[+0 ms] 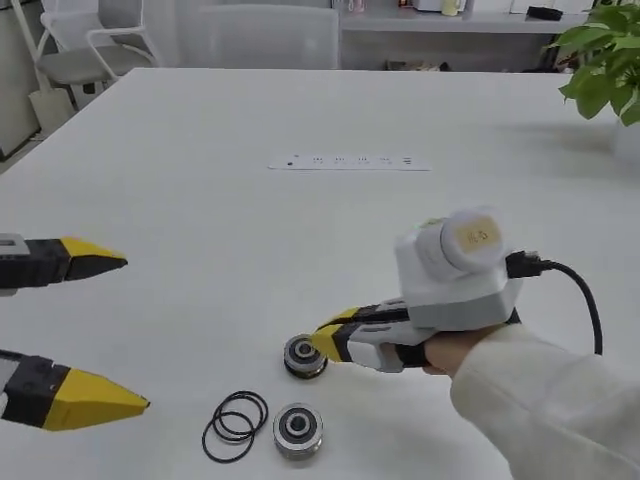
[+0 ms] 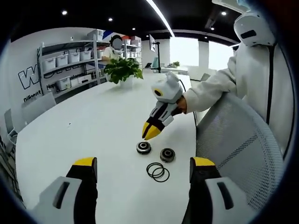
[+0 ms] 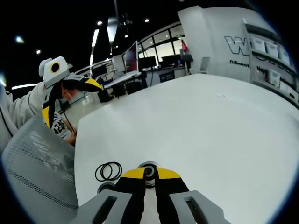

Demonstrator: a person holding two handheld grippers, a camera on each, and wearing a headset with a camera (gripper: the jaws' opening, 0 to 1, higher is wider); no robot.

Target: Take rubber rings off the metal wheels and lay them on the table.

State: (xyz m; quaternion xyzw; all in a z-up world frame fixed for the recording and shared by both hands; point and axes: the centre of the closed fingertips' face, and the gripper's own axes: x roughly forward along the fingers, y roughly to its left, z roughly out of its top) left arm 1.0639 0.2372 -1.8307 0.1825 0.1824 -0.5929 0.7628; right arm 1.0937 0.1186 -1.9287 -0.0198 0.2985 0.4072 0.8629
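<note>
- White matte desk; flat power strip mid-desk, leafy plant at far corner.
- Two round metal wheels: far wheel at right gripper tips, near wheel just beside thin black rubber rings, which lie overlapped, flat on desk.
- Right fingers narrow, almost together; left gripper fingers wide, holding nothing, well apart from wheels.

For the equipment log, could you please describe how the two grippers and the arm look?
The left gripper and right gripper have pointed yellow jaw tips on black-and-grey bodies. A black cable leaves the right one; its arm wears a white sleeve.
</note>
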